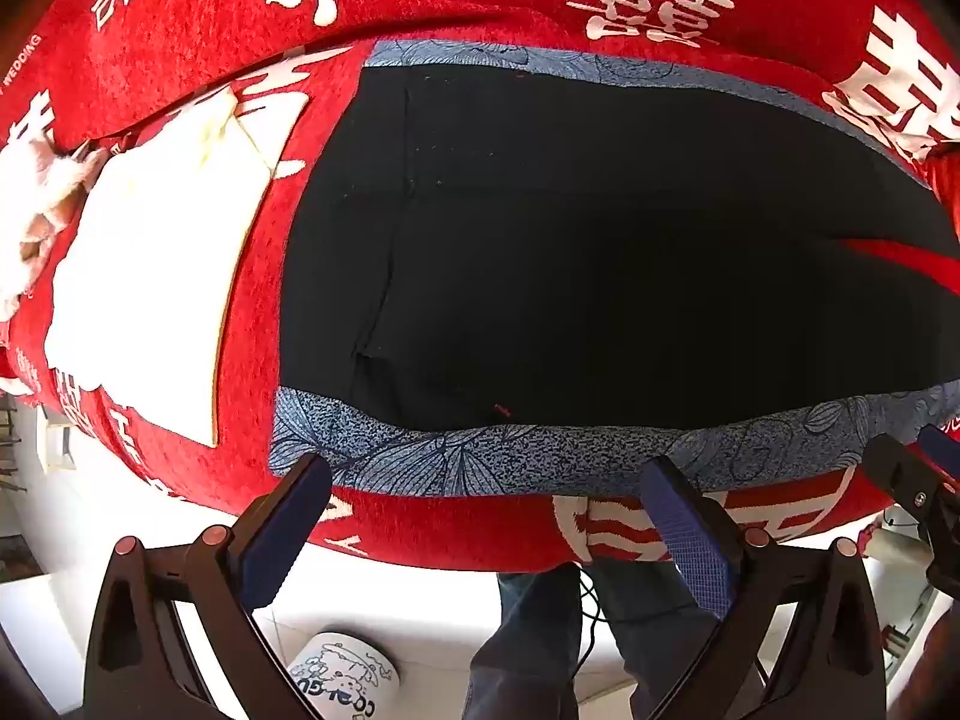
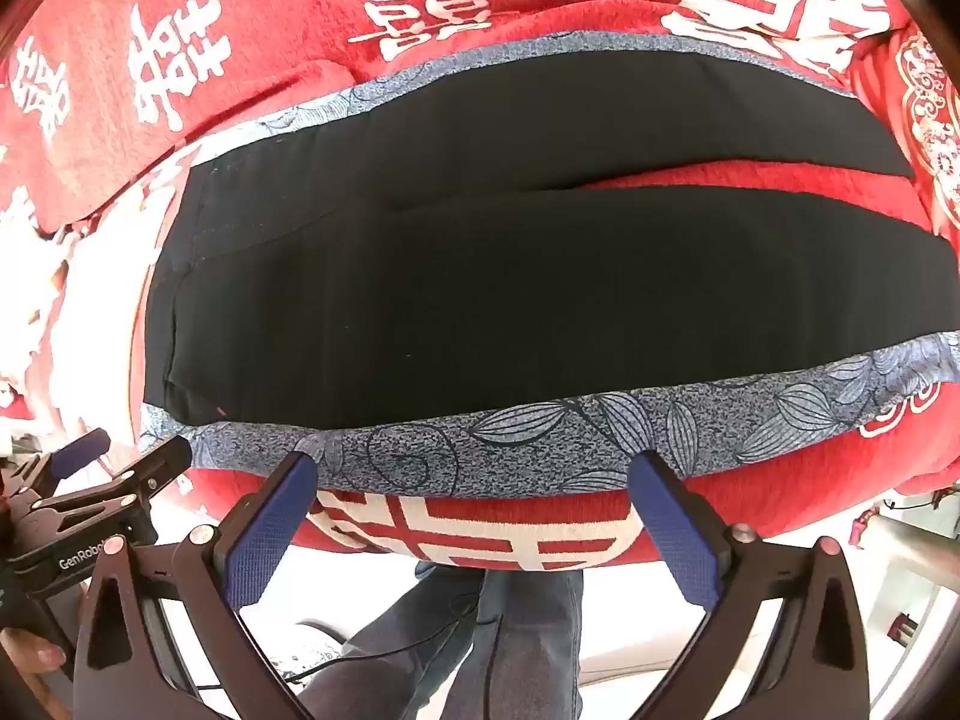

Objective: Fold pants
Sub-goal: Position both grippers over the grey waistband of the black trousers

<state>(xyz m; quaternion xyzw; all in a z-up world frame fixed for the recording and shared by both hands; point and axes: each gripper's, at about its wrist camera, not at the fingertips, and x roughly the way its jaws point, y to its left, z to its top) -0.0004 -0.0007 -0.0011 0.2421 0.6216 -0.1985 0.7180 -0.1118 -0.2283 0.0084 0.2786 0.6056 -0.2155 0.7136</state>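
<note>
Currently the pants (image 2: pixel 540 288) lie flat on a blue leaf-print cloth (image 2: pixel 540 444), which sits on the red cover (image 1: pixel 180 30) of the tabletop. Waistband toward the left edge, legs running toward the right; the two legs are split apart, red showing in the gap between them. No fold is visible yet, so I judge the task at its start: legs still to be laid one over the other, then the length folded.

Left tool (image 1: pixel 486 516): jaws at full spread, nothing between them, hovering over the near edge by the waist end. Right tool (image 2: pixel 474 504): likewise wide open and empty, over the near edge further along the legs.

White folded fabric (image 1: pixel 156 276) lies near the left edge, apart from the pants.

Hard to read: the pants are so dark that seams and creases barely show. Leg cuffs are cut off at the right in the left view. The person's legs (image 2: pixel 498 630) show below the near edge.
</note>
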